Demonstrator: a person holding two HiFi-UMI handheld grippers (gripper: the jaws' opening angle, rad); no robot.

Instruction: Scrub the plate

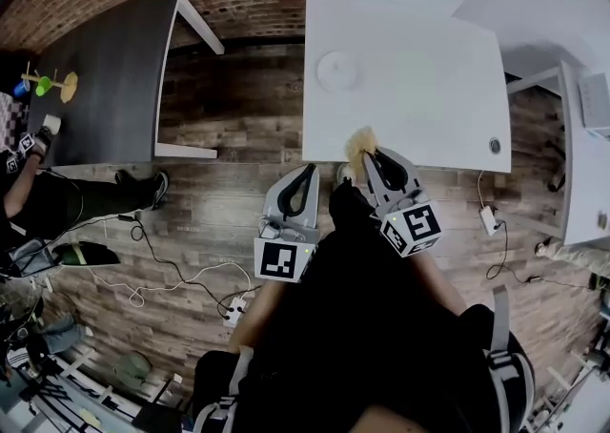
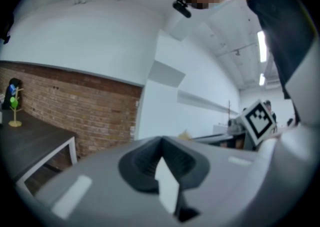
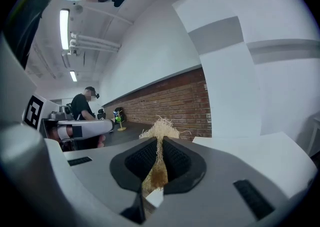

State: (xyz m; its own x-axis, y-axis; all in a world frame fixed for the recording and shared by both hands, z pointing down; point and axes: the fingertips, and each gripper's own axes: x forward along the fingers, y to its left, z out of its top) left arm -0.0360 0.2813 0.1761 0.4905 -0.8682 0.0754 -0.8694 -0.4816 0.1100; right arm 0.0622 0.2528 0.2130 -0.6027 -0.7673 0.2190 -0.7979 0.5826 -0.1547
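Right hand-held gripper (image 1: 370, 156): I have it clamped on a scrubber (image 1: 358, 142), light, springy fibre. Left hand-held gripper (image 1: 306, 172): closed, empty. Plate (image 1: 336, 71): well ahead on the white surface (image 1: 429, 88); likely rigid, slick, breakable. I'd steady its rim.
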